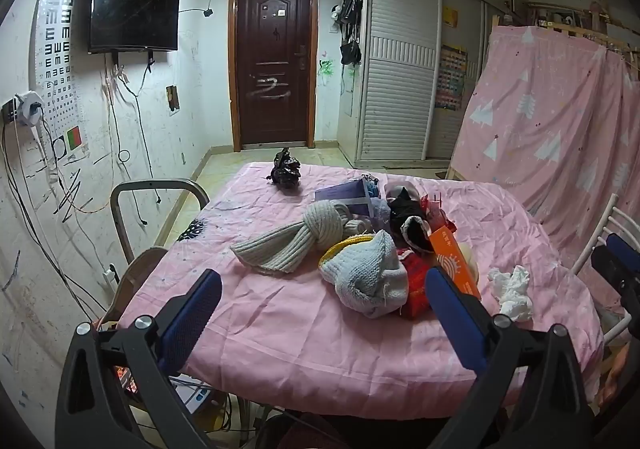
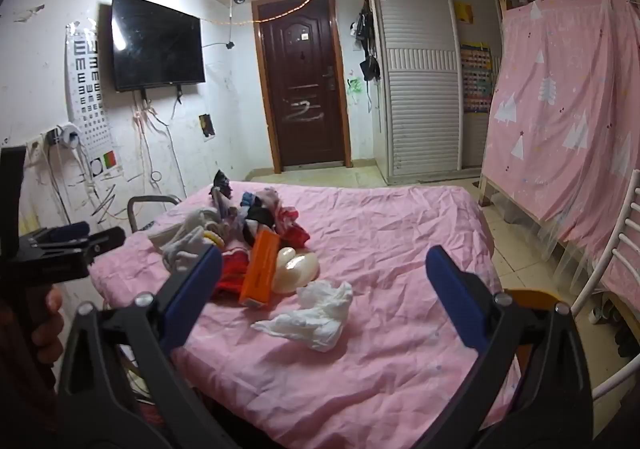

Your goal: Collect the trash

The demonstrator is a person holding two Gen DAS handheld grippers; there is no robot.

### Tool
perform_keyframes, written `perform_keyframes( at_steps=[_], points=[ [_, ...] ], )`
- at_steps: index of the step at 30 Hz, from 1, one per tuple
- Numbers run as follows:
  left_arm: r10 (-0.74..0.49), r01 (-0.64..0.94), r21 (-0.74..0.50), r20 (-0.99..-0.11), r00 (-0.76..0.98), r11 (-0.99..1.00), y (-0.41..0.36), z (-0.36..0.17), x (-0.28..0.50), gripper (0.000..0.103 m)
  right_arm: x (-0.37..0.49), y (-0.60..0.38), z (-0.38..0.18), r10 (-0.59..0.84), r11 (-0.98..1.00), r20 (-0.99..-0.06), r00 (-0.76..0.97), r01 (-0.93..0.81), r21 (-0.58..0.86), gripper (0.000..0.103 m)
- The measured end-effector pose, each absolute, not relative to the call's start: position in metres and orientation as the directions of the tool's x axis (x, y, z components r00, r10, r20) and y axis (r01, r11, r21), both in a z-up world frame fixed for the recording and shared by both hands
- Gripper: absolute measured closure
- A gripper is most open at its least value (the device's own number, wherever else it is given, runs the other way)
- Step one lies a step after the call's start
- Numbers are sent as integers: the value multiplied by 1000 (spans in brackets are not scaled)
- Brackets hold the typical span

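Note:
A crumpled white tissue [image 2: 314,315] lies on the pink-covered table [image 2: 400,241], just ahead of my open, empty right gripper [image 2: 324,289]; it also shows in the left wrist view [image 1: 512,291]. An orange box [image 2: 260,271] and a pale balloon-like bag [image 2: 296,269] lie beside a heap of knitted hats and socks [image 1: 360,269]. A crumpled black plastic bag [image 1: 286,171] sits at the table's far edge. My left gripper [image 1: 324,305] is open and empty, hovering over the near edge, facing the heap.
A metal chair frame [image 1: 156,193] stands at the table's left, a white chair [image 2: 612,249] at its right. A pink sheet [image 2: 568,109] hangs on the right. A TV [image 1: 134,1], cables and an eye chart are on the left wall.

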State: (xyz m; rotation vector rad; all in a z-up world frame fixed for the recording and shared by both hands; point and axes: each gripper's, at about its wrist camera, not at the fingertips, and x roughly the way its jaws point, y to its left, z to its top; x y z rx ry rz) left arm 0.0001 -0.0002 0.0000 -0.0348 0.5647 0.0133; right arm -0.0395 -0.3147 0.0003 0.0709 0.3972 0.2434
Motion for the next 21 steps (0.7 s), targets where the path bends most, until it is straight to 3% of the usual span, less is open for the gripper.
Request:
perform_keyframes(
  at_steps=[21],
  points=[
    [6,-23,-26,-534,845,999,0,0,0,11,-40,-316,0,248,969,-375,893,-221,114,6]
  ],
)
